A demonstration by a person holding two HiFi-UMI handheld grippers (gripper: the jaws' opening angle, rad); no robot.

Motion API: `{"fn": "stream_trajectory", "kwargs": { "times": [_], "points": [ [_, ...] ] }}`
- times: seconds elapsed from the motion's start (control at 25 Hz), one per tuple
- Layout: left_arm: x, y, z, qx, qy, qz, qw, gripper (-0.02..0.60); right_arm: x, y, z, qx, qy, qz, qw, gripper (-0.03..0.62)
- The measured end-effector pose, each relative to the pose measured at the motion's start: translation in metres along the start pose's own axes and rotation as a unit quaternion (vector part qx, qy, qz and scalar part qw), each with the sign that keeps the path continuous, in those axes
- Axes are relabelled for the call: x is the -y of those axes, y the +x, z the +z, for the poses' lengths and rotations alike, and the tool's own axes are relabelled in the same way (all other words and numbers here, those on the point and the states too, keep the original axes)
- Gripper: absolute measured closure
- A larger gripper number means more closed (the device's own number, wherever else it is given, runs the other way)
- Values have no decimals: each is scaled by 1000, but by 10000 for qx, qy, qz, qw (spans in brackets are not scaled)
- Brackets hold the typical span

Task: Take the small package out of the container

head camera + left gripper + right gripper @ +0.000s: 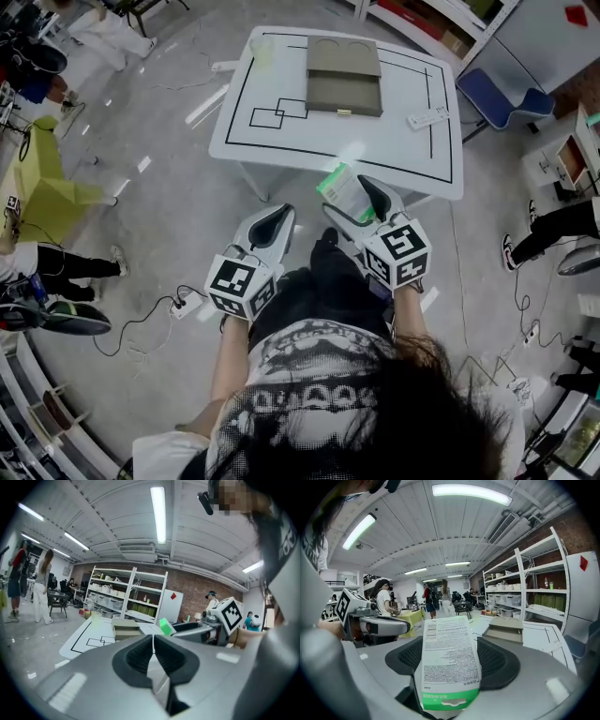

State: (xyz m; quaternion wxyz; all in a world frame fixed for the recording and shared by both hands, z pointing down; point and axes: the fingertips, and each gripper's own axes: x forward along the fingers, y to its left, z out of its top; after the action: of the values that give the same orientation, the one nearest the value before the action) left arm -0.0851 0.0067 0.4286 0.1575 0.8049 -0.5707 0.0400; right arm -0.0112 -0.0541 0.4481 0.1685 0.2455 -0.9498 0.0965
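My right gripper is shut on a small white-and-green package, held off the near edge of the white table. In the right gripper view the package stands upright between the jaws, printed side facing the camera. The olive container lies on the far part of the table with its lid folded back; it also shows in the right gripper view as the container. My left gripper hangs over the floor left of the right one, shut with nothing between its jaws.
A white remote-like object lies at the table's right side. A blue chair stands to the right. A power strip with cables lies on the floor at the left. People stand around the room's edges. Shelving lines the wall.
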Motion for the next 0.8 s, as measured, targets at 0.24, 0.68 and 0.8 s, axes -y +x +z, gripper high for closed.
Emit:
{"fn": "stream_trajectory", "kwargs": {
  "times": [0.24,0.68,0.8],
  "points": [
    [10,-6,1,59,-21,-43,10000,581,-11,-13,1,-26,-60,11,10000,223],
    [33,10,12,203,37,-44,9998,581,-4,-34,2,56,-102,131,9998,223],
    [45,13,15,234,44,-13,9997,581,1,-43,1,64,-121,189,9997,223]
  ]
}}
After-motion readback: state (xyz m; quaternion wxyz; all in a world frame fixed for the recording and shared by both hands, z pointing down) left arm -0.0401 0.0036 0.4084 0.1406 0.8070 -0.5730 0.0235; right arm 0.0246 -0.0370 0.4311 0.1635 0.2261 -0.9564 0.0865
